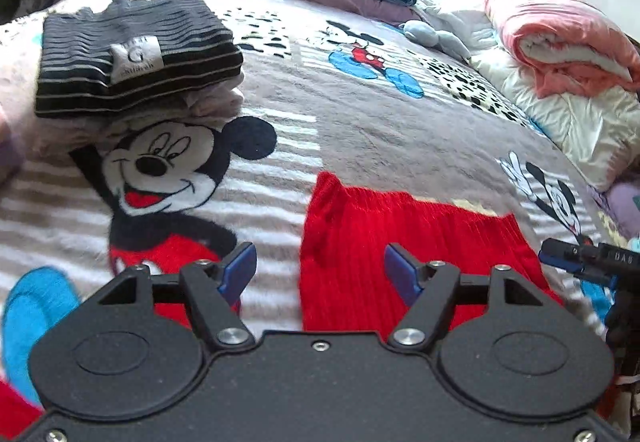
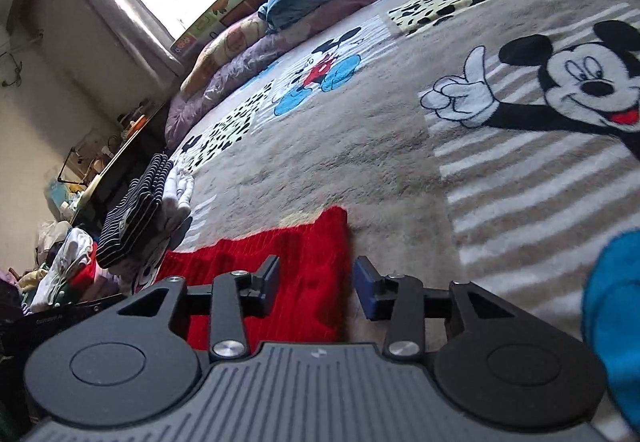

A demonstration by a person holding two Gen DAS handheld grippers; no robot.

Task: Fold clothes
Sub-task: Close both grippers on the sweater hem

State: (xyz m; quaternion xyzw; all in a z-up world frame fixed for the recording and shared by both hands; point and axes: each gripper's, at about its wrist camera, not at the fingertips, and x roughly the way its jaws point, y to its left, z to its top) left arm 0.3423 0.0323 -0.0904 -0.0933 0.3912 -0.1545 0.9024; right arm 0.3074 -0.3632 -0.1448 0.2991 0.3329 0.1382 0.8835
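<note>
Red garment (image 1: 400,254) under both views; pink blanket (image 1: 560,42) left-only.

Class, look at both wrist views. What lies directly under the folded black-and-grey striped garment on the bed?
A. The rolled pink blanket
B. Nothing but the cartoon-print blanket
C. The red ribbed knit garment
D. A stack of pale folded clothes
D: the folded black-and-grey striped garment sits on top of pale, whitish folded clothes that poke out beneath its edge, while the red ribbed knit garment lies flat and apart, near both open tools.
</note>
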